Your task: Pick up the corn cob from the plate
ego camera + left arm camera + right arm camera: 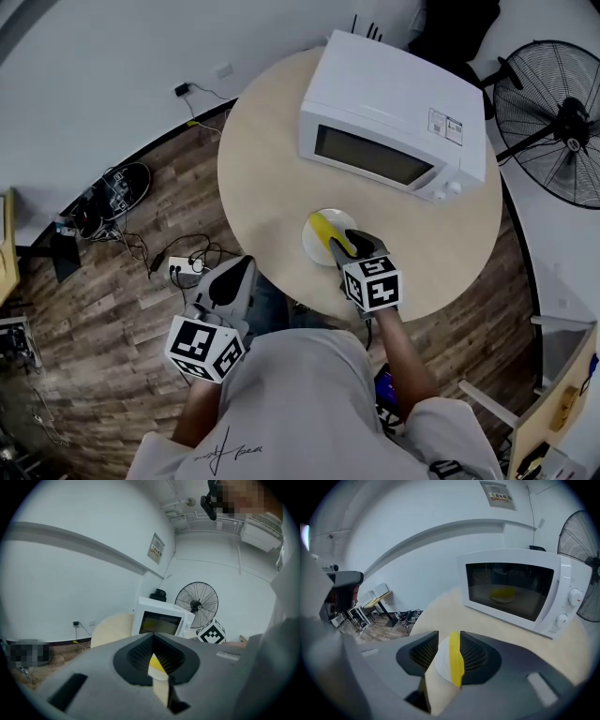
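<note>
With the right claw (347, 242) spread apart around the corn cob (322, 229) on the plate (313, 251) by the surface's (267, 169) near edge, an off-centre squeeze could roll it away.

The right gripper (345, 244) hides part of the corn cob (322, 228).

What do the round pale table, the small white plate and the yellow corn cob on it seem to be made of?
Round pale table: likely laminate or light wood, matt, even beige.
Small white plate: probably ceramic or plastic, smooth.
Yellow corn cob: even bright yellow, no kernels visible; perhaps plastic.
</note>
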A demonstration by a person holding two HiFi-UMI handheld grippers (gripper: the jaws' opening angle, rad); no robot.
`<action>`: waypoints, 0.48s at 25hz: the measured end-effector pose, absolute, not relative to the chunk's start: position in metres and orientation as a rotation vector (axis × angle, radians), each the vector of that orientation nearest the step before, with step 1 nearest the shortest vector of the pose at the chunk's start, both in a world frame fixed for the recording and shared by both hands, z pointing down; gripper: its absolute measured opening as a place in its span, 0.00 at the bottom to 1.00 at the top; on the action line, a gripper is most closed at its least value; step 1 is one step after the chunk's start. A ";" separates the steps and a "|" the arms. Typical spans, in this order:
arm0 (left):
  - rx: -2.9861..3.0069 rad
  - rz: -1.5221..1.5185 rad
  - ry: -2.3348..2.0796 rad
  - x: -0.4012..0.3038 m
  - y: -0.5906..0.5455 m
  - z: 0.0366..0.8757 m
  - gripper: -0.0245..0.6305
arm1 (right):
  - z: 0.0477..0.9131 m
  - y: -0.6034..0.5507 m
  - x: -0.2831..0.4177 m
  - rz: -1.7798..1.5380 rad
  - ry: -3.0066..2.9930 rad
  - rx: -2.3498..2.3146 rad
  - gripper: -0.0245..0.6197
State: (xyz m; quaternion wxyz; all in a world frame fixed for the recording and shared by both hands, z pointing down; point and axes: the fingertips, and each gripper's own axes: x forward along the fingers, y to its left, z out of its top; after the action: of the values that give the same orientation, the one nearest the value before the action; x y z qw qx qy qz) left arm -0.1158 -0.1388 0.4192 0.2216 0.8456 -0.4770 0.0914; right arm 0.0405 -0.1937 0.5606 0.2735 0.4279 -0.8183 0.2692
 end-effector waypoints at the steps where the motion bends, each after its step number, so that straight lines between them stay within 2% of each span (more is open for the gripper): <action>1: 2.336 0.254 -1.317 -0.116 -0.139 0.420 0.02 | 0.563 -0.194 0.040 0.722 -2.196 1.142 0.28; 12: 2.312 0.252 -1.344 -0.131 -0.140 0.422 0.02 | 0.602 -0.190 0.027 0.724 -2.125 1.018 0.33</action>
State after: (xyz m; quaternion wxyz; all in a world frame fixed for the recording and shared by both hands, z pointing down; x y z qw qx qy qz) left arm -0.1309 -0.1400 0.4221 0.2258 0.8384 -0.4876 0.0915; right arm 0.0270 -0.1899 0.6021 0.3317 0.3897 -0.8132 0.2772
